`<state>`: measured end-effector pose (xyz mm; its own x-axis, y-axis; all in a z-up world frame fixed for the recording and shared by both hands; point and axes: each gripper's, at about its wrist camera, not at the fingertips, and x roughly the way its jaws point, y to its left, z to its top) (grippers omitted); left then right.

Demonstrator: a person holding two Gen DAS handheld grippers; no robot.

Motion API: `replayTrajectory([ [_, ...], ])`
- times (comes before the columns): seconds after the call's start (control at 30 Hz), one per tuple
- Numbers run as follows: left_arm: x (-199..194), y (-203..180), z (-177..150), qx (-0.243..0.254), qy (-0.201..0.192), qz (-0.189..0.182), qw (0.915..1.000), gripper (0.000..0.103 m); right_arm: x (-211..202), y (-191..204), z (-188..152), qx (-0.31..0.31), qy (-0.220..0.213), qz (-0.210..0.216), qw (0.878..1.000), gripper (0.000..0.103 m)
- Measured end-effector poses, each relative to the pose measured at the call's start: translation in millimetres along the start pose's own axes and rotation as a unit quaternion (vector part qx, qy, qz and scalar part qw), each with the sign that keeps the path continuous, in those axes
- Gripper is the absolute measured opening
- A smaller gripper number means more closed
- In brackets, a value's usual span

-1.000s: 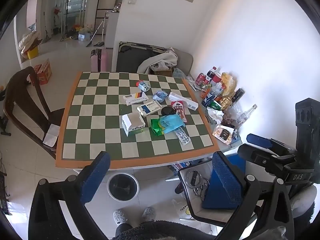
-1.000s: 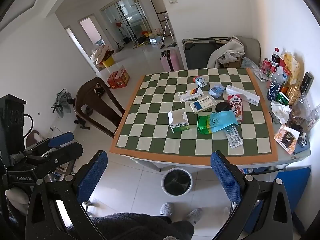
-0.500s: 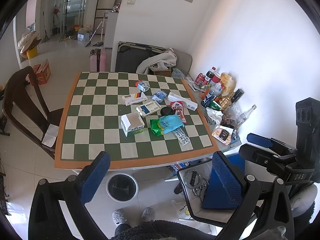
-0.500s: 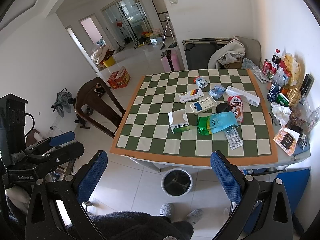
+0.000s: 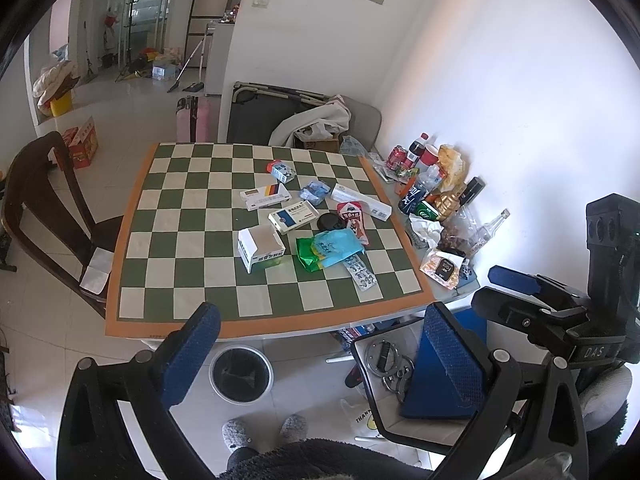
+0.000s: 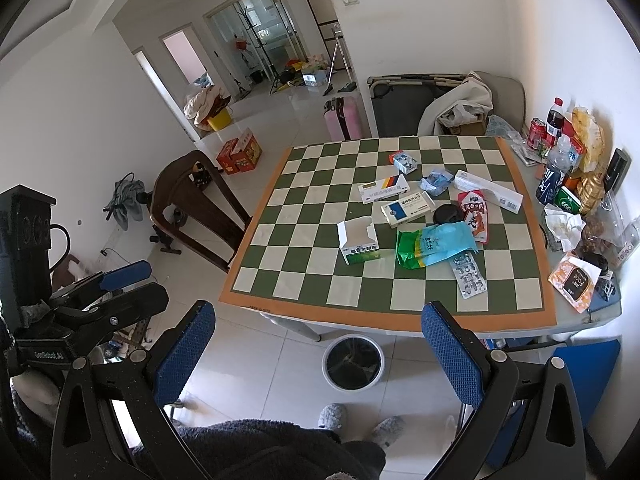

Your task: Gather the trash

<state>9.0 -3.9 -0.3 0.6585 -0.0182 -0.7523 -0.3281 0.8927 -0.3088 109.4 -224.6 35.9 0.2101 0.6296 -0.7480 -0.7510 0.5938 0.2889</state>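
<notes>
Several pieces of trash lie on the green-and-white checkered table [image 5: 180,248]: an open white-green box [image 5: 260,247], a green-and-blue wrapper [image 5: 330,249], a blister pack [image 5: 361,274], a red packet [image 5: 353,218], medicine boxes [image 5: 294,216] and a black lid [image 5: 330,222]. A white trash bin [image 5: 241,373] stands on the floor under the table's near edge; it also shows in the right wrist view [image 6: 353,361]. My left gripper [image 5: 320,354] is open and empty, held back from the table above the bin. My right gripper [image 6: 318,352] is open and empty too.
A dark wooden chair [image 5: 44,208] stands left of the table. Bottles, cans and snack bags [image 5: 432,196] crowd the table's right side by the wall. A stool with metal rings [image 5: 386,364] and a blue board [image 5: 436,372] stands at right. My slippered feet [image 5: 264,430] are below.
Both views have drifted very slightly; the table sits a touch higher in the frames. Both grippers stay open and empty.
</notes>
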Motion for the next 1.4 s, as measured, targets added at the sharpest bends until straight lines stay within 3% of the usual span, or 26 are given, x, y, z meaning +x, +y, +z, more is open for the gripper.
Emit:
replayTrajectory([
  [1.4, -2, -9, 2, -0.001, 0.001, -0.004, 1.0000, 0.103, 3, 2, 2, 0.003, 0.002, 0.002, 1.000, 0.103],
])
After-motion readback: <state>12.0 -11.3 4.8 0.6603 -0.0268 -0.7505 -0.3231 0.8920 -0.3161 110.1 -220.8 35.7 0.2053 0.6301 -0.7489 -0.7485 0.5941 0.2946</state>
